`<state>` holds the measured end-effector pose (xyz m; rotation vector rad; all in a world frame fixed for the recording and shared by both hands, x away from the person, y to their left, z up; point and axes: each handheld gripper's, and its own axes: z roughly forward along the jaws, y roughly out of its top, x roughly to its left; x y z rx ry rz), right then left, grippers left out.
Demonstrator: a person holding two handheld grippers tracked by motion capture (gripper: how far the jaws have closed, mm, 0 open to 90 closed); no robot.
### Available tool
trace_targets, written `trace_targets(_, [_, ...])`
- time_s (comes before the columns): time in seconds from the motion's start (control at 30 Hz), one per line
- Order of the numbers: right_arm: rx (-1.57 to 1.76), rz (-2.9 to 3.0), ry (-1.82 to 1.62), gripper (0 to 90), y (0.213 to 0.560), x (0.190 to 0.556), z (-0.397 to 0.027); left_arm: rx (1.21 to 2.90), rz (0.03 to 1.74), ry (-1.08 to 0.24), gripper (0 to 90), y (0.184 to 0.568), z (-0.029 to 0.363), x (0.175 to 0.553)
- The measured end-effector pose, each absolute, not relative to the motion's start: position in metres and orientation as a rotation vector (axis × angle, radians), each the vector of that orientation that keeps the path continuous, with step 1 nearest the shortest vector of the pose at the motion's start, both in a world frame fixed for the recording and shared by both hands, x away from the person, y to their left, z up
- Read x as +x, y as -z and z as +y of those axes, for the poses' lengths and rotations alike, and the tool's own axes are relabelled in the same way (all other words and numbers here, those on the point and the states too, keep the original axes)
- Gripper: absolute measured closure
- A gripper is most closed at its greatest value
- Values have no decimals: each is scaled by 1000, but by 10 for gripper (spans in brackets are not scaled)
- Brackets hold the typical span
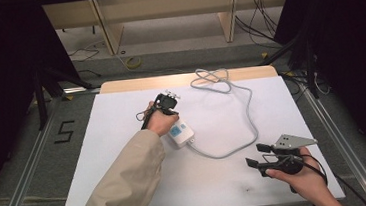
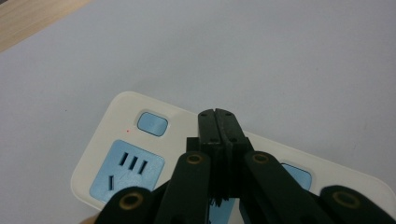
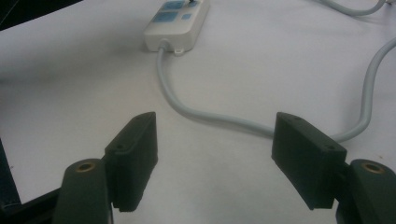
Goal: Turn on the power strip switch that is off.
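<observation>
A white power strip (image 1: 183,134) with blue sockets and blue switch buttons lies near the middle of the white table sheet (image 1: 127,178). Its grey cable (image 1: 230,151) curves right and runs back to a loose coil at the far edge. My left gripper (image 2: 218,116) is shut with nothing between its pads. Its tips hang over the top of the strip (image 2: 116,140), just right of a blue button (image 2: 152,123); whether they touch it I cannot tell. My right gripper (image 1: 254,156) rests open at the front right, pointing left towards the cable (image 3: 210,116) and the strip (image 3: 176,28).
A wooden table edge (image 1: 139,83) shows behind the sheet. Metal rails run along both sides, and shelving with loose wires stands on the floor beyond. The person's left sleeve (image 1: 123,188) crosses the front left of the sheet.
</observation>
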<state>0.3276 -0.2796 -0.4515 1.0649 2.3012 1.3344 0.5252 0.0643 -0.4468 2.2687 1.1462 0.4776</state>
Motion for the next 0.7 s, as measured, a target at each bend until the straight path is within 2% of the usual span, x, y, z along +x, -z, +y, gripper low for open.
trace_targets(0.7, [1061,2302,-1337,317,452,327,-279,2324,1140,-488,900,447,60,526])
